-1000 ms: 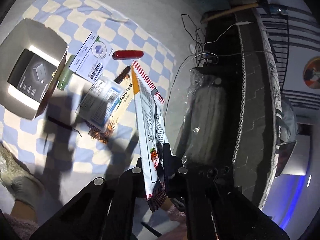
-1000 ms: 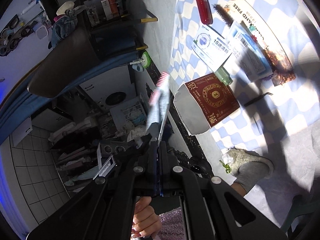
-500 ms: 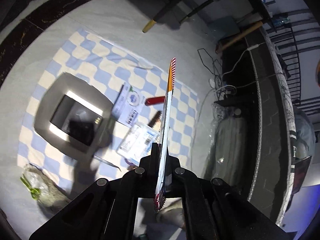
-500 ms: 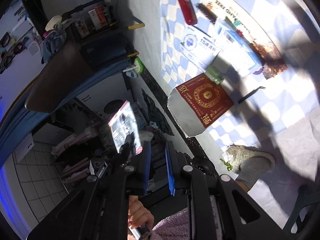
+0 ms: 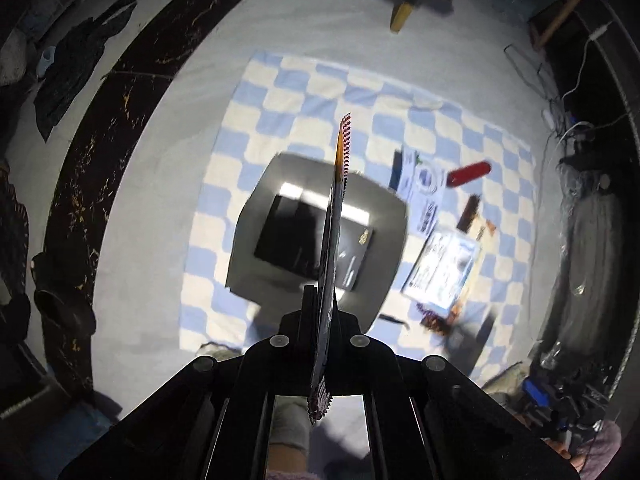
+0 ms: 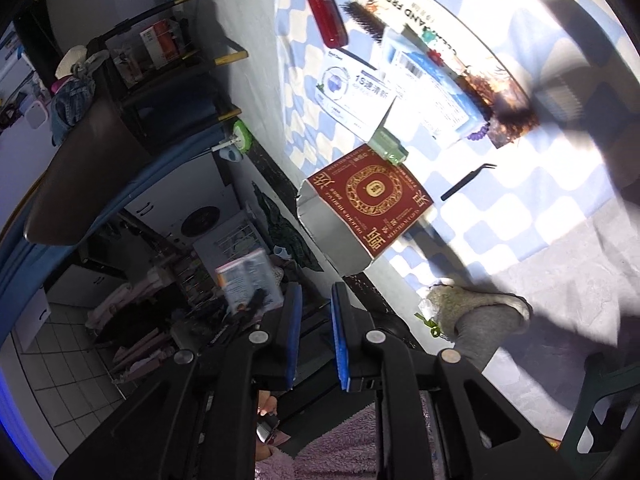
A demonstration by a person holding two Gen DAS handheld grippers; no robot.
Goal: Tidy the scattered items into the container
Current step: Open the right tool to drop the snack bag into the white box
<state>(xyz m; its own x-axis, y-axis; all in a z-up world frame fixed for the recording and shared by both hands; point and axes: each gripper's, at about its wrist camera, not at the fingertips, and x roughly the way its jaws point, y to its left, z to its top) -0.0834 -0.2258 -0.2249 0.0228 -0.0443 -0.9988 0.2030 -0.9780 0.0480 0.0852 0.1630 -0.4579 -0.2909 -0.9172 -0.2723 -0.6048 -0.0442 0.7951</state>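
The left gripper (image 5: pixel 325 312), pointing down, is clamped on a snack packet (image 5: pixel 335 216) seen edge-on, directly above the open box (image 5: pixel 384 248) on the checkered cloth (image 5: pixel 280 92). The right gripper (image 6: pixel 314 312) holds its blue pads (image 6: pixel 291 332) apart with nothing between them. A second ago both grippers pinched the packet, off to the box's side; since then the right has let go.
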